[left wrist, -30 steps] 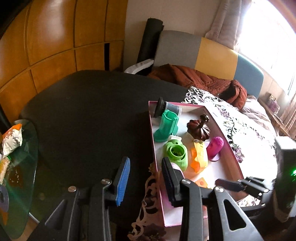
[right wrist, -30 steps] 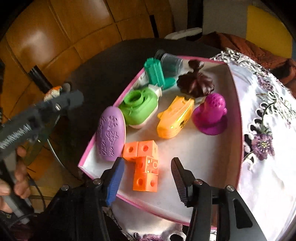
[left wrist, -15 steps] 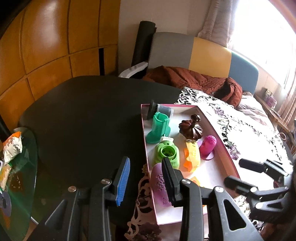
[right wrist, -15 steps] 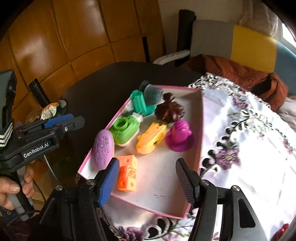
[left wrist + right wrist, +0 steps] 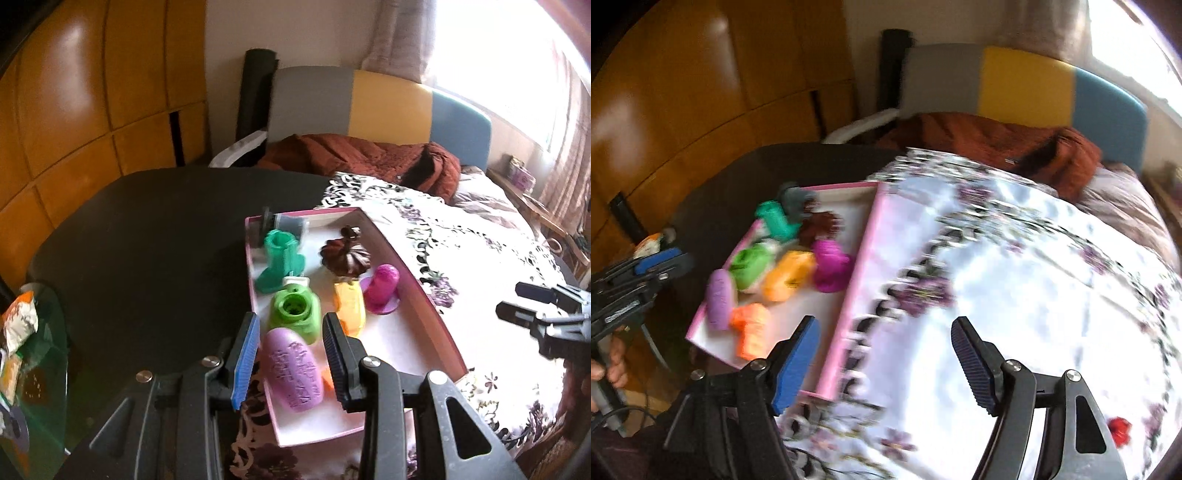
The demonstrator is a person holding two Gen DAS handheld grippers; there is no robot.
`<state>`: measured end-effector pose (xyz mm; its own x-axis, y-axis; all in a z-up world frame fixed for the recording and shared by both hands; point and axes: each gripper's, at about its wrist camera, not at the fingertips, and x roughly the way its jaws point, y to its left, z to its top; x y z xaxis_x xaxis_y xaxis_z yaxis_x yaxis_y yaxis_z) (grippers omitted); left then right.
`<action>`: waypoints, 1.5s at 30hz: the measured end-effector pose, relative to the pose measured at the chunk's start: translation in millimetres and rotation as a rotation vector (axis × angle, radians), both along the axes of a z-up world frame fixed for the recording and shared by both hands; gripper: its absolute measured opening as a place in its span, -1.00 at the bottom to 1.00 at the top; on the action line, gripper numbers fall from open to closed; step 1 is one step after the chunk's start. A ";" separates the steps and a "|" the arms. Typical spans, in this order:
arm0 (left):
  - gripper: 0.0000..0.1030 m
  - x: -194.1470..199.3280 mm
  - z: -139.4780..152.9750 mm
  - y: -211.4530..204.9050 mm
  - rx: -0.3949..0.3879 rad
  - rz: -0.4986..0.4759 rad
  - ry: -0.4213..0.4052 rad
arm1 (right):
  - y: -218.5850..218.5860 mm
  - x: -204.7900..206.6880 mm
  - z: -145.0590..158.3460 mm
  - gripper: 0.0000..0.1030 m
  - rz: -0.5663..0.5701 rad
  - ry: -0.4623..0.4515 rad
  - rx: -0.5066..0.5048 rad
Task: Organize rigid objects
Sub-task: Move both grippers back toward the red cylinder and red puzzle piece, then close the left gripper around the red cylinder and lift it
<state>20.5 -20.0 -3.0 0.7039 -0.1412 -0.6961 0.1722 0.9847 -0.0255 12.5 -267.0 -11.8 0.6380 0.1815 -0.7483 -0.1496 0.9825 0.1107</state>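
Right gripper (image 5: 884, 363), jaws opening and empty over the flowered cloth (image 5: 1034, 295), probably seeks the small red piece (image 5: 1120, 430) beside the pink-rimmed tray (image 5: 846, 314); left gripper (image 5: 290, 354) holds nothing, jaws narrow.

You face amber wood wall panels (image 5: 92, 92), a grey, yellow and blue headboard (image 5: 388, 107) and a sunlit curtained window (image 5: 498, 48) (glare washes it out), above a floral bedspread (image 5: 480, 258).

Hovering over the near end of the pink tray (image 5: 436, 317), left gripper (image 5: 290, 354) gaping narrowly, gripping nothing. Lying in the tray nearest: purple oval (image 5: 293, 369); beyond it, green piece (image 5: 295, 310), orange piece (image 5: 351, 302), magenta piece (image 5: 384, 284), brown pumpkin (image 5: 345, 254), teal boot (image 5: 279, 262). Showing right of the tray: right gripper (image 5: 524, 306).
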 end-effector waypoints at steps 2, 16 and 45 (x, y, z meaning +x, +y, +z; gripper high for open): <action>-0.31 0.1 1.9 -8.4 0.005 -0.026 -0.004 | -26.4 -1.4 0.4 0.48 -0.073 0.016 -0.008; -0.31 -0.9 3.7 -80.0 0.035 -0.235 0.004 | -200.9 -39.2 -3.2 0.65 -0.587 0.058 0.067; 0.04 -32.1 -47.8 -319.5 -0.045 -0.912 0.284 | -267.3 -114.9 11.9 0.84 -0.893 -0.151 0.368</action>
